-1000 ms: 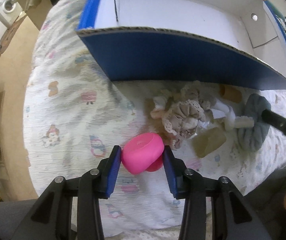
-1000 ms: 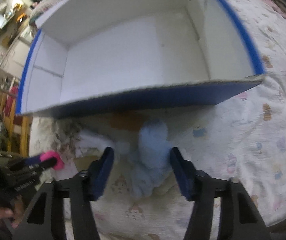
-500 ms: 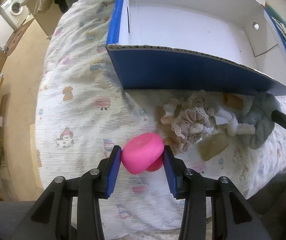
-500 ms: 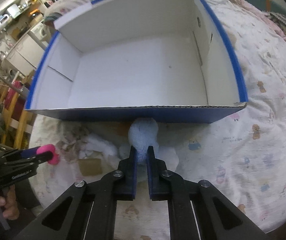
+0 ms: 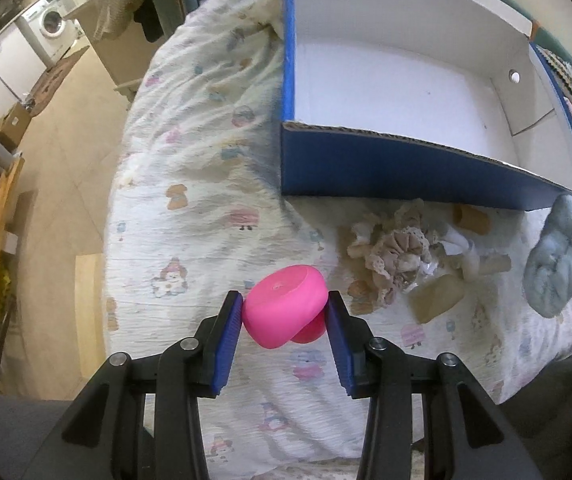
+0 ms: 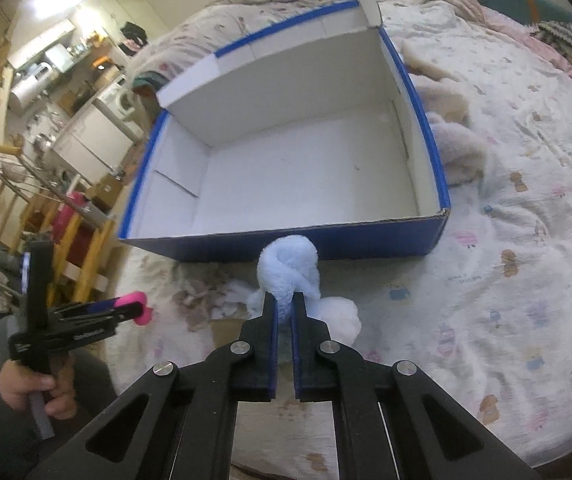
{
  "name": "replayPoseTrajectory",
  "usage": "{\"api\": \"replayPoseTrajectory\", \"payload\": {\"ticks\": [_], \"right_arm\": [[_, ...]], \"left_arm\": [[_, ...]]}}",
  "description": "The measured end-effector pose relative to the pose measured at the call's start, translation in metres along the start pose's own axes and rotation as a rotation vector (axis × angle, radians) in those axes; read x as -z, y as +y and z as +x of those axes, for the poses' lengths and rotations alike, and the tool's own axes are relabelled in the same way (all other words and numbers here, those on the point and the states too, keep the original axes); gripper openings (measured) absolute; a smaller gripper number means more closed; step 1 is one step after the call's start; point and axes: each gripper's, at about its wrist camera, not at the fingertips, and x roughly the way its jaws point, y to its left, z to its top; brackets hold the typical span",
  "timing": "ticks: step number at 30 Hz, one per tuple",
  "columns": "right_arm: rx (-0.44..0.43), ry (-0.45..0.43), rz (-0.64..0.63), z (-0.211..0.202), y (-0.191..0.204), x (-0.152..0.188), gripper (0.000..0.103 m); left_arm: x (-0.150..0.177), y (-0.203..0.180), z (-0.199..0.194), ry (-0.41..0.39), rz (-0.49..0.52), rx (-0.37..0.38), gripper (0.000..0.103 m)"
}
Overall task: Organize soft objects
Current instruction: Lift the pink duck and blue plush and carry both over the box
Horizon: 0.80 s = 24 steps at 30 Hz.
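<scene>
My left gripper (image 5: 285, 320) is shut on a pink squishy toy (image 5: 286, 309) and holds it above the bed. It also shows in the right wrist view (image 6: 133, 307). My right gripper (image 6: 284, 312) is shut on a light blue plush (image 6: 289, 271), lifted just in front of the blue box's near wall. The plush hangs at the right edge of the left wrist view (image 5: 558, 264). The blue cardboard box (image 6: 326, 246) with a white inside is open and empty. A beige lace scrunchie pile (image 5: 394, 256) lies on the bed below the box.
The bed has a white sheet with cartoon prints (image 5: 189, 208). A tan block (image 5: 438, 302) and a white cloth piece (image 5: 470, 256) lie by the scrunchies. Cream fleece (image 6: 454, 148) sits right of the box. The bed edge and floor (image 5: 65, 160) are at left.
My right gripper closed on the blue plush and lifted it. Both grippers rose and pulled back, so the box looks smaller. The pink toy stayed in the left gripper.
</scene>
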Motion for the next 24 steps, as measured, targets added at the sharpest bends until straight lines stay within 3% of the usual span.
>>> {"api": "replayPoseTrajectory", "payload": {"ticks": [4,7,17,20,24], "right_arm": [[-0.123,-0.074,0.021,-0.022,0.005,-0.001,0.007],[-0.174,-0.059,0.095,-0.021,-0.006,0.001,0.007],[-0.046,0.218,0.259,0.054,-0.035,0.016,0.007],[-0.041,0.236,0.252,0.061,-0.032,0.017,0.007],[-0.022,0.187,0.165,0.046,-0.015,0.012,0.007]], "left_arm": [[-0.001,0.008,-0.004,-0.019,-0.015,0.0,0.038],[-0.001,0.012,-0.009,-0.043,-0.025,-0.006,0.038],[0.0,0.005,-0.004,-0.036,-0.014,-0.014,0.038],[0.0,0.003,-0.002,-0.033,-0.009,-0.014,0.038],[-0.001,0.003,-0.001,-0.031,-0.014,-0.013,0.038]]}}
